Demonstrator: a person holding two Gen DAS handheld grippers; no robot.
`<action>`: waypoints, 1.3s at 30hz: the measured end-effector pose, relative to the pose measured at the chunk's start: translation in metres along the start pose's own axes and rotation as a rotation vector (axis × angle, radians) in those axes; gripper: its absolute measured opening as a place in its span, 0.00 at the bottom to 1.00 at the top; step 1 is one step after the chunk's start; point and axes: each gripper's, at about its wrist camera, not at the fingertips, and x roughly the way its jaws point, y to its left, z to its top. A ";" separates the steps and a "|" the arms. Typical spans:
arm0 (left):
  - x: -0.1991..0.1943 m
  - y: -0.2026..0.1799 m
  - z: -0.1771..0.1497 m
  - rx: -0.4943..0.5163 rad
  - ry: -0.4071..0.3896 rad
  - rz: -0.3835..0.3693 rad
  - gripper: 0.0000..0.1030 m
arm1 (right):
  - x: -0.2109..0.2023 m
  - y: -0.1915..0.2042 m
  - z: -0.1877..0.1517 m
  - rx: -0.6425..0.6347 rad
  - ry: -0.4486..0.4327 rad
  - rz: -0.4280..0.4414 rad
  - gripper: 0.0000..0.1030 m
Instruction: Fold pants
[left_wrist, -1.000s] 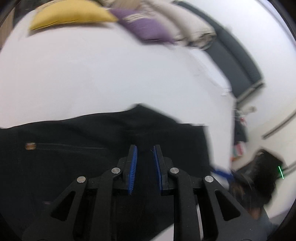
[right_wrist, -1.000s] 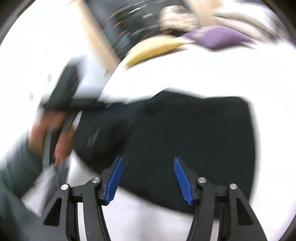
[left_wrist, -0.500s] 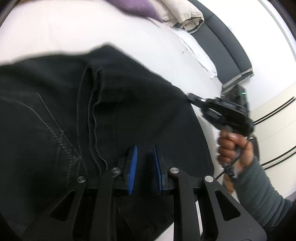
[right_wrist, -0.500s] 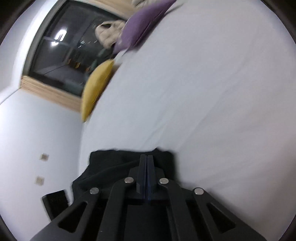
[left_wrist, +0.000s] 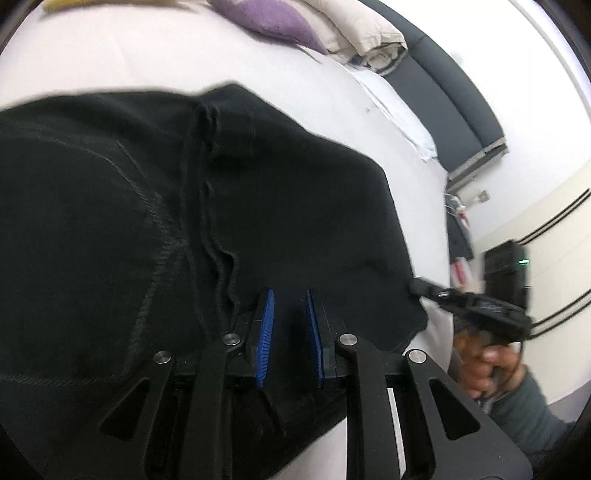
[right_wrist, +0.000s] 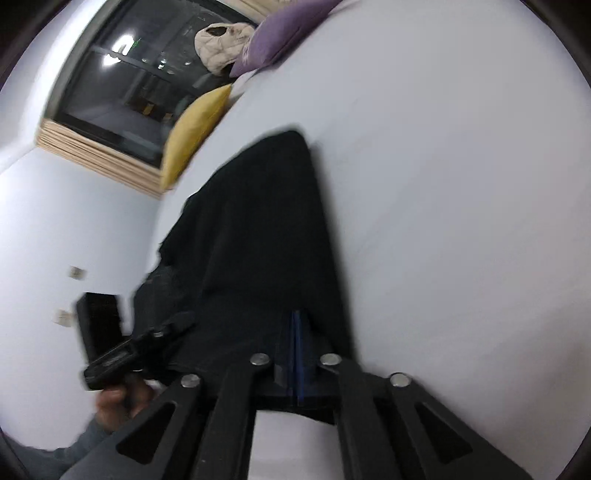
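Black pants (left_wrist: 229, 206) lie bunched on the white bed (left_wrist: 110, 62), filling left and centre of the left wrist view. Left tool (left_wrist: 289, 328) pinches cloth near the lower edge, pads a bit apart. Right tool (right_wrist: 296, 354) nearly shut, jaws opening slightly, fabric betw. them. Fold looks partway; flattening and final folds prob. left.

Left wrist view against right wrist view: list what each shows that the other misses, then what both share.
Only the left wrist view shows the pants' stitched seams, a dark headboard and the right gripper at the pants' edge. Only the right wrist view shows a dark window, a yellow pillow and the left gripper's body. Both show the black pants on the white bed, the purple pillow and beige bedding.
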 end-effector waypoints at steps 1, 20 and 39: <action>-0.003 -0.010 -0.002 -0.002 -0.017 0.004 0.17 | -0.008 0.005 0.002 -0.014 -0.013 0.025 0.15; -0.221 0.180 -0.118 -0.636 -0.542 0.248 0.90 | 0.039 0.079 0.022 0.004 0.015 0.298 0.59; -0.167 0.218 -0.084 -0.755 -0.551 -0.009 0.16 | 0.062 0.086 0.006 0.000 0.090 0.307 0.56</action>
